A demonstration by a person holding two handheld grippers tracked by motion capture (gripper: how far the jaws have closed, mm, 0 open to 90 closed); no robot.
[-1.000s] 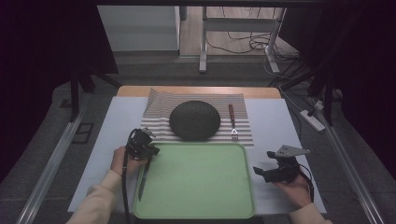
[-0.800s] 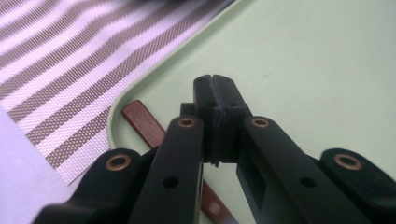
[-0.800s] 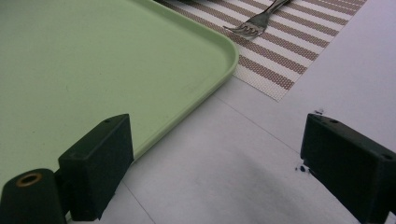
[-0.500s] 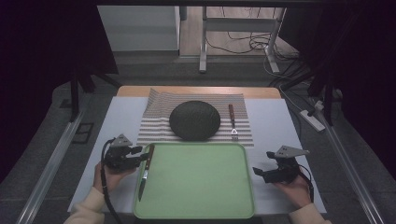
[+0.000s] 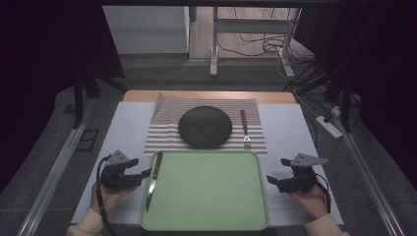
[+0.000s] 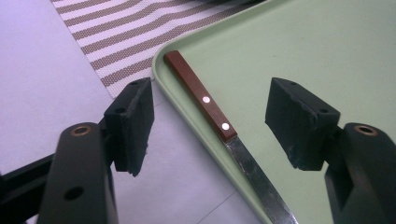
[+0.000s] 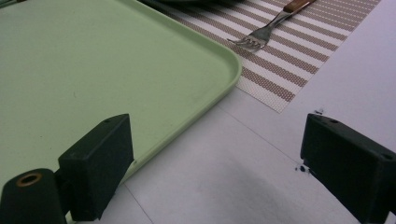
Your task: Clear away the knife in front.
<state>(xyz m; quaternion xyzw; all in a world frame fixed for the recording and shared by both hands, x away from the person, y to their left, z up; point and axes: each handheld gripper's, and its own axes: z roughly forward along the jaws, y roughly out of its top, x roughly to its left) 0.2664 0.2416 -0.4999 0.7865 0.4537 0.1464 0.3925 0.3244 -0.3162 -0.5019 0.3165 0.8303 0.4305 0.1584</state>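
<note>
Left gripper (image 5: 145, 173) stands released beside the left rim of the green tray (image 5: 206, 226), its jaws just having opened, with nothing pressed between the pads. From the left gripper view I see the knife (image 6: 219, 135) lying free between the spread jaws, its wooden handle along the tray's left edge and the blade running down toward the camera. It rests inside the tray, just beside the rim, touching neither pad.

Right gripper (image 5: 269, 179) sits well apart on the other side, resting near the tray's right rim with its jaws wide and nothing between them.

What worries me from here: the knife lies so close to the raised lip that a careless withdrawal of my left jaws could clip the handle and skate it across the smooth tray — or tip it up onto the rim. I would back the jaws straight off rather than sweep sideways.

The fork (image 5: 244, 129) is on the striped placemat (image 5: 167, 132) to the right of the dark plate (image 5: 205, 126), so I judge it the likely next pick. It lies flat and thin on a woven mat, and a low grab could snag the mat and drag the plate with it. The plate itself is wide and domed — my jaws may slip off its rim if I pinch too shallowly.
</note>
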